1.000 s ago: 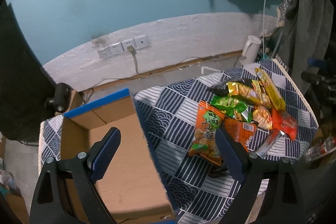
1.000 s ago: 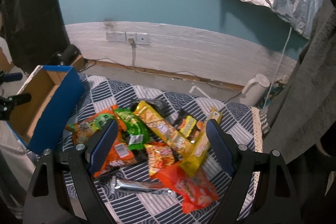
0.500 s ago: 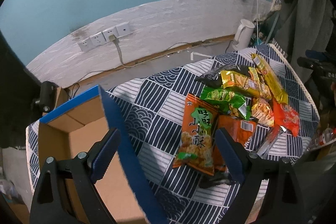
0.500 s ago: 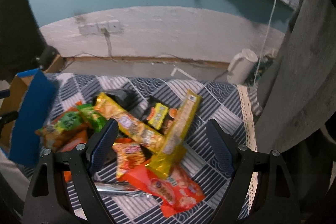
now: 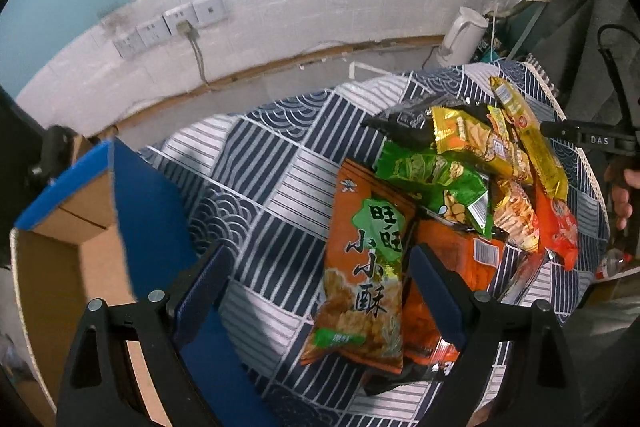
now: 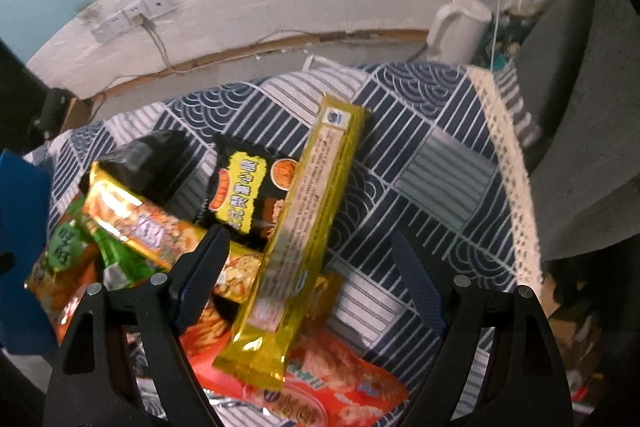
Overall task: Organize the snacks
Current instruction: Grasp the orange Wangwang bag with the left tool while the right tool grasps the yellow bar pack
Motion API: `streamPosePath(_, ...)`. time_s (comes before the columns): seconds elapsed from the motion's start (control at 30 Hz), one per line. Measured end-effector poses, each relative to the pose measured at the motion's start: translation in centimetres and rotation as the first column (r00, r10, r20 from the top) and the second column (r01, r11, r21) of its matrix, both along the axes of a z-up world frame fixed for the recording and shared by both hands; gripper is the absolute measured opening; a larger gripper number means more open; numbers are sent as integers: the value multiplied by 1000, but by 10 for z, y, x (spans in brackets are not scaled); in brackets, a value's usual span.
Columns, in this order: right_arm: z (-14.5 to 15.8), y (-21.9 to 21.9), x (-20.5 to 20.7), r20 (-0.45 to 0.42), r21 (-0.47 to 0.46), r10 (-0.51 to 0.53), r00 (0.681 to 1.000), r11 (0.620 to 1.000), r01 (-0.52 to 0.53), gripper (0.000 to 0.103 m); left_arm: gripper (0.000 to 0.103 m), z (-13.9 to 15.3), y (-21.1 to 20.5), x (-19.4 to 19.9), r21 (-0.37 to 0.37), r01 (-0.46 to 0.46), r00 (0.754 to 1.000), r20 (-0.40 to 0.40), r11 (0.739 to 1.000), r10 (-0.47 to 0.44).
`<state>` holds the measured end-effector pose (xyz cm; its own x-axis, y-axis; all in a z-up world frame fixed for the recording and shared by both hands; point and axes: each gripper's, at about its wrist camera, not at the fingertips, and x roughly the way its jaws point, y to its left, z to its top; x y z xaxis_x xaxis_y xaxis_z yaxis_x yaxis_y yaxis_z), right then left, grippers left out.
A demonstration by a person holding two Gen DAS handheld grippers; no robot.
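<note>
**A:** Start nearest you. Your left gripper (image 5: 320, 291) has its jaws spread wide and holds nothing. The orange-and-green snack bag (image 5: 360, 279) lies flat on the patterned cloth (image 5: 276, 187), between the two fingers and closer to the right-hand one.

**B:** How will that one handle?

**A:** I'd judge it light, puffed with air and slick. The contents look brittle, so pinch a sealed end or a side edge, not the middle.

**B:** And the other side?

**A:** Your right gripper (image 6: 308, 279) is just as wide apart and empty. The long yellow packet (image 6: 300, 243) runs away from you between its fingers, lying on top of the red bag (image 6: 320, 383) and the gold packet (image 6: 160, 231). It looks stiffer, likely a tray or row inside, so close across its narrow width near the middle. The film is glossy and may slide.

**B:** Beyond that?

**A:** Past the left finger's tip sits the black-and-yellow pouch (image 6: 244, 195), partly tucked under the yellow packet. Lift the top one first.

**B:** Where do they go?

**A:** Probably the cardboard box (image 5: 80, 267), left of your left gripper, open and just beside the cloth's bare stretch.
</note>
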<state>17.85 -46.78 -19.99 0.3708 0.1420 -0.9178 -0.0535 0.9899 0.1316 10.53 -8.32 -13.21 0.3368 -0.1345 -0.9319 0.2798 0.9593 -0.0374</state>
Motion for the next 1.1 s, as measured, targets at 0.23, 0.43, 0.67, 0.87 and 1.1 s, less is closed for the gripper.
streamPosePath(0.23,-21,-1,12,-61,34,-11,998,999,13,81,93,-23,-12,6,12,32,998,-49,999,-32)
streamPosePath(0.43,-39,-1,12,-124,61,6,992,998,2,50,93,-37,-21,7,24,67,995,-74,997,-65)
streamPosePath(0.67,-29,-7,5,-103,19,23,994,1000,-21,33,93,-58,-32,7,52,108,988,-117,993,-102)
streamPosePath(0.87,-12,-12,-11,-53,21,19,998,1000,-18,32,55,-72,-33,6,43,133,977,-172,990,-124)
streamPosePath(1.1,4,-8,-29,-6,31,38,999,999,-37,32,44,-60,-25,2,52,117,986,-129,992,-110)
